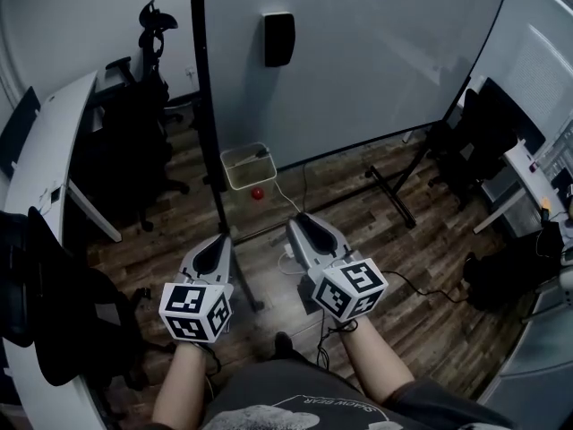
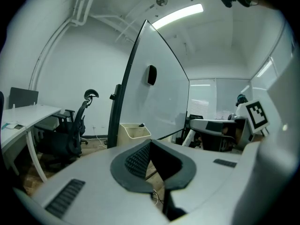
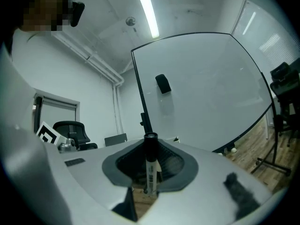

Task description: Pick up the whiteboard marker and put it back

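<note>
In the right gripper view a whiteboard marker (image 3: 150, 165), white body with a black cap, stands upright between the jaws. My right gripper (image 3: 150, 146) is shut on it. The head view shows that gripper (image 1: 301, 223) pointing toward the foot of the big whiteboard (image 1: 358, 52), and the marker is hidden there. My left gripper (image 1: 218, 242) is beside it on the left, shut with nothing in it; its dark pads (image 2: 140, 158) meet in the left gripper view. A pale tray (image 1: 246, 165) hangs low by the board's black post.
A black eraser (image 1: 279, 38) sticks to the whiteboard. A small red thing (image 1: 258, 193) lies on the wood floor under the tray, with cables nearby. Black office chairs (image 1: 134, 141) and a white desk (image 1: 45, 150) stand left. The board's stand legs (image 1: 394, 191) and more chairs are at right.
</note>
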Demonstrator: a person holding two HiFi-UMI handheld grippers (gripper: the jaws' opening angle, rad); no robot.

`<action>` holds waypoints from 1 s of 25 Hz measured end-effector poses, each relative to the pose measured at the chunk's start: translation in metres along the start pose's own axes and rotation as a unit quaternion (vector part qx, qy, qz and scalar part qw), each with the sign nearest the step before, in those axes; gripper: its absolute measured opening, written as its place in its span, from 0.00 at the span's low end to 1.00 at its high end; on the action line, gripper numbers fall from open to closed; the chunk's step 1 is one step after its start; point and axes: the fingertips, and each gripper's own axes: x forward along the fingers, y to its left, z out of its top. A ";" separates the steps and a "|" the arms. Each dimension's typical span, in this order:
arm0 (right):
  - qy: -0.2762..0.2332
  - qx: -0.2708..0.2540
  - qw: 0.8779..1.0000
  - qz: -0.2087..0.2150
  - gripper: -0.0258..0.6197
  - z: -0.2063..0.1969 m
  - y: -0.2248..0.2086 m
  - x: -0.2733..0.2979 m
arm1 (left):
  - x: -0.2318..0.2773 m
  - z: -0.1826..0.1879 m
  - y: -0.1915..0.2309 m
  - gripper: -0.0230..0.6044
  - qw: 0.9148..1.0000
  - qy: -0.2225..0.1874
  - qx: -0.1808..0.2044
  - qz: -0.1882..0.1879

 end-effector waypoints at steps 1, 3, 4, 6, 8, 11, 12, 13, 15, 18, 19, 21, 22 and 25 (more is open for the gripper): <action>0.000 -0.002 1.000 -0.002 0.18 -0.001 0.005 -0.004 | -0.005 -0.001 -0.001 0.06 1.000 0.001 0.001 -0.003; -0.002 -0.004 1.000 -0.006 0.18 -0.002 0.014 -0.013 | -0.015 -0.004 -0.002 0.06 1.000 0.003 0.001 -0.008; -0.002 -0.004 1.000 -0.008 0.18 -0.002 0.019 -0.017 | -0.019 -0.005 -0.004 0.06 1.000 0.003 0.001 -0.011; -0.003 -0.006 1.000 -0.012 0.18 -0.004 0.026 -0.026 | -0.027 -0.007 -0.007 0.06 1.000 0.003 -0.002 -0.017; -0.003 -0.008 1.000 -0.016 0.18 -0.005 0.032 -0.034 | -0.034 -0.008 -0.010 0.06 1.000 0.001 -0.008 -0.021; -0.005 -0.010 1.000 -0.021 0.18 -0.006 0.037 -0.043 | -0.044 -0.008 -0.013 0.06 1.000 -0.003 -0.013 -0.025; -0.007 -0.010 1.000 -0.023 0.18 -0.005 0.039 -0.045 | -0.047 -0.009 -0.014 0.06 1.000 -0.003 -0.012 -0.026; -0.008 -0.009 1.000 -0.024 0.18 -0.005 0.040 -0.046 | -0.049 -0.009 -0.014 0.06 1.000 -0.002 -0.010 -0.026; -0.011 -0.007 1.000 -0.025 0.18 -0.005 0.043 -0.048 | -0.053 -0.010 -0.014 0.06 1.000 -0.001 -0.007 -0.025; -0.013 -0.007 1.000 -0.024 0.18 -0.005 0.046 -0.049 | -0.056 -0.010 -0.013 0.06 1.000 0.000 -0.005 -0.024; -0.013 -0.007 1.000 -0.024 0.18 -0.005 0.046 -0.049 | -0.056 -0.010 -0.013 0.06 1.000 0.000 -0.005 -0.024; -0.013 -0.006 1.000 -0.024 0.18 -0.006 0.045 -0.048 | -0.055 -0.009 -0.013 0.06 1.000 0.000 -0.003 -0.024; -0.013 -0.006 1.000 -0.024 0.18 -0.006 0.044 -0.047 | -0.054 -0.009 -0.012 0.06 1.000 0.000 -0.003 -0.024; -0.013 -0.006 1.000 -0.022 0.18 -0.006 0.039 -0.041 | -0.049 -0.008 -0.009 0.06 1.000 -0.001 0.000 -0.020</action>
